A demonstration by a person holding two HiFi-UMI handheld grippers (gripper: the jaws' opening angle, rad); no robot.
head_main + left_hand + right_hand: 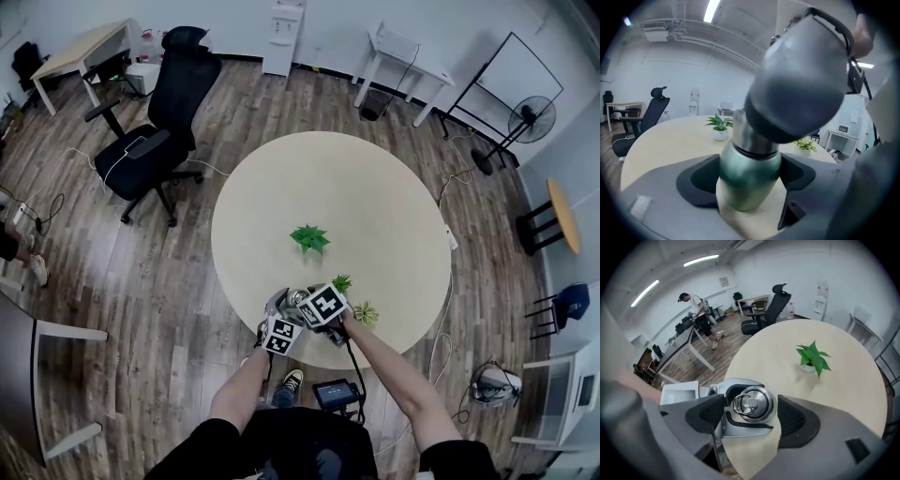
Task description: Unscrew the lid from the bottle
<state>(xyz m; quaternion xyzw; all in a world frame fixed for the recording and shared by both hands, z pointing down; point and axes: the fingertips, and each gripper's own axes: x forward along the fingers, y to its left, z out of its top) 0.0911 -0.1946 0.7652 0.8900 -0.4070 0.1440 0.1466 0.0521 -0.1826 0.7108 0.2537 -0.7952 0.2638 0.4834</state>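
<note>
A green metal bottle with a silver lid that carries a ring stands at the near edge of the round table. My left gripper is shut on the bottle's green body, with a pad pressing on each side. My right gripper points steeply down over the lid, jaws open, and its pads stand just off the lid's sides. In the left gripper view the right gripper's grey body hides the lid. In the head view both grippers meet at the bottle.
Small potted plants stand on the table: one at the middle and two near my right gripper. A black office chair is at the far left. A person stands at a desk far off.
</note>
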